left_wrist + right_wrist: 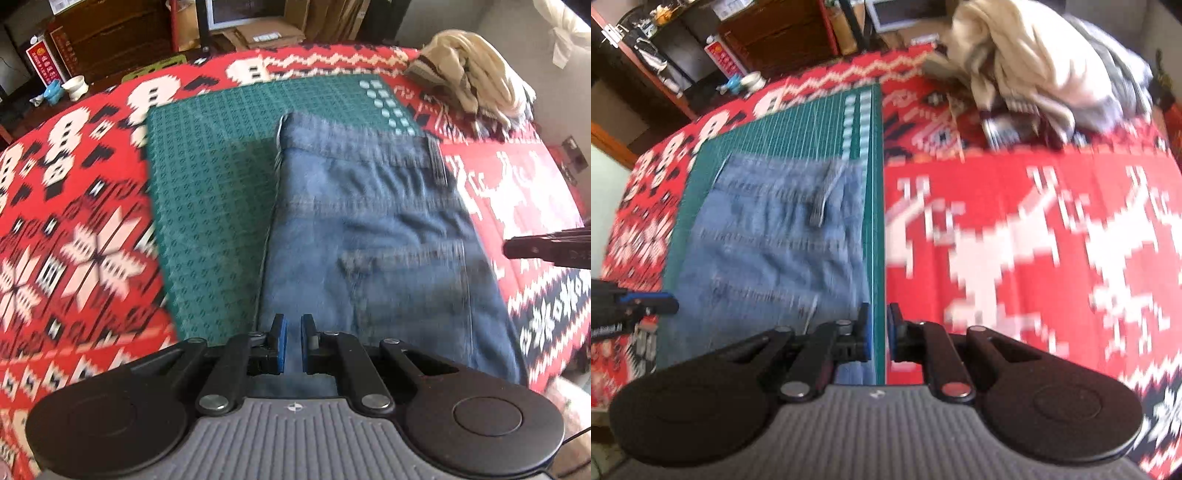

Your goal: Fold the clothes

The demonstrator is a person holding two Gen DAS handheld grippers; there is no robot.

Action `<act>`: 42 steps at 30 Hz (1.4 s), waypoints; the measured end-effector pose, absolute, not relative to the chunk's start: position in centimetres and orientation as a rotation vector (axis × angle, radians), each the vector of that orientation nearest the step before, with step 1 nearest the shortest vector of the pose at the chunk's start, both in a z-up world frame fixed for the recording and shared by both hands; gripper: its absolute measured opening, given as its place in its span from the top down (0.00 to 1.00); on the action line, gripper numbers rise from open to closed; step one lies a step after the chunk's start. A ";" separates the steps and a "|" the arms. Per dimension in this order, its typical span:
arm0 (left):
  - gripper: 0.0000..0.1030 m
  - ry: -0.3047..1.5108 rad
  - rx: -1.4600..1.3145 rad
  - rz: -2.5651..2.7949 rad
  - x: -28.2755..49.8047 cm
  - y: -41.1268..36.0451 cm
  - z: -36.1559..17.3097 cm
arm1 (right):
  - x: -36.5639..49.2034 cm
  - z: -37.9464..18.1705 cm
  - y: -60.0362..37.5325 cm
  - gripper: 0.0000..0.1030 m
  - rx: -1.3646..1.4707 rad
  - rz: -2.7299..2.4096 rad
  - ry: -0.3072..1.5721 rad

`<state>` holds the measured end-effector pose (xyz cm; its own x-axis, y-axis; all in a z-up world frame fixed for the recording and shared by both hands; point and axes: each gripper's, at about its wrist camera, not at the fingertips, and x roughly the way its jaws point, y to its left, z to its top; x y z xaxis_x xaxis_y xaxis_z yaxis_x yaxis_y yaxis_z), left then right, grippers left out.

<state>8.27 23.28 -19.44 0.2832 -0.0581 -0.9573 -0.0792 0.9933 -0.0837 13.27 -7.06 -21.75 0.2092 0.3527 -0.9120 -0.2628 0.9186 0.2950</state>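
Note:
Blue jeans point(369, 229) lie folded flat on a green cutting mat point(207, 177), waistband at the far end. My left gripper point(293, 343) hovers over their near end. Its jaws are almost together, and only denim shows through the thin slit. In the right wrist view the jeans point(768, 240) lie to the left. My right gripper point(879, 332) hangs over the mat's right edge point(877, 221), jaws nearly together with nothing between them. Each gripper's tip shows in the other's view: the right gripper point(509, 249) and the left gripper point(674, 304).
A red patterned blanket point(74, 221) covers the surface under the mat. A heap of cream and striped clothes point(476, 74) lies at the far right corner. Small cups point(74, 86), a dark wooden cabinet point(110, 40) and cardboard boxes point(266, 33) stand beyond the far edge.

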 end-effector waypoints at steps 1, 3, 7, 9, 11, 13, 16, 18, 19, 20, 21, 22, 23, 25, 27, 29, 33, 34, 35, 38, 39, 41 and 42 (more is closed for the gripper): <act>0.91 1.299 -0.113 0.013 7.5 23.4 -19.2 | 12.3 -21.6 -7.4 0.90 0.081 0.441 1.318; 0.88 1.325 -0.099 0.002 6.0 23.7 -19.0 | 10.3 -21.4 -8.0 0.90 0.072 0.464 1.375; 0.80 1.374 -0.081 -0.028 2.9 24.1 -18.9 | 6.4 -21.4 -9.0 0.90 0.059 0.483 1.473; 0.77 1.400 -0.075 -0.036 1.5 24.5 -19.2 | 4.5 -21.5 -9.7 0.90 0.068 0.476 1.510; 0.77 1.428 -0.079 -0.039 0.3 24.8 -19.4 | 3.4 -21.7 -9.9 0.89 0.091 0.455 1.530; 0.73 1.446 -0.093 -0.037 -0.6 25.1 -19.5 | 2.7 -22.0 -10.2 0.85 0.119 0.431 1.539; 0.71 1.478 -0.094 -0.049 -1.6 25.1 -20.0 | 2.3 -22.6 -10.4 0.83 0.140 0.414 1.545; 0.71 1.499 -0.091 -0.056 -2.2 25.2 -20.2 | 2.3 -23.0 -10.3 0.83 0.154 0.412 1.553; 0.70 1.509 -0.090 -0.060 -2.5 25.2 -20.4 | 2.2 -23.2 -10.3 0.83 0.164 0.415 1.561; 0.70 1.518 -0.092 -0.063 -2.7 25.2 -20.6 | 2.2 -23.4 -10.3 0.83 0.175 0.418 1.568; 0.69 1.526 -0.092 -0.065 -3.0 25.2 -20.9 | 2.2 -23.6 -10.3 0.83 0.185 0.421 1.576; 0.69 1.533 -0.090 -0.061 -3.1 25.2 -21.1 | 2.2 -23.9 -10.2 0.83 0.195 0.424 1.583; 0.69 1.537 -0.091 -0.055 -3.3 25.2 -21.3 | 2.2 -24.1 -10.2 0.83 0.205 0.427 1.590; 0.71 1.538 -0.095 -0.047 -3.5 25.3 -21.7 | 2.0 -24.2 -10.0 0.84 0.200 0.429 1.588; 0.87 1.538 -0.099 -0.044 -3.5 25.3 -21.8 | 1.9 -24.0 -9.8 0.86 0.181 0.436 1.580; 0.94 1.537 -0.099 -0.043 -3.6 25.3 -21.8 | 1.8 -23.7 -9.5 0.91 0.164 0.445 1.574; 0.96 1.532 -0.064 -0.056 -3.8 25.2 -21.0 | 1.6 -22.7 -9.1 0.95 0.151 0.457 1.571; 0.96 1.533 -0.071 -0.052 -3.7 25.3 -21.0 | 1.5 -22.8 -9.0 0.95 0.144 0.458 1.572; 0.96 1.535 -0.079 -0.045 -3.7 25.4 -21.2 | 1.4 -22.9 -8.9 0.95 0.137 0.458 1.573; 0.96 1.540 -0.061 -0.038 -3.7 25.1 -21.7 | 1.3 -23.3 -8.9 0.94 0.131 0.449 1.579; 0.96 1.540 -0.053 -0.038 -3.7 24.9 -21.8 | 1.3 -23.6 -9.0 0.94 0.141 0.446 1.577; 0.96 1.544 -0.045 -0.036 -3.6 24.7 -21.9 | 1.4 -23.7 -9.3 0.94 0.152 0.455 1.578; 0.95 1.547 -0.044 -0.035 -3.5 24.7 -21.9 | 1.4 -23.7 -9.4 0.93 0.157 0.456 1.580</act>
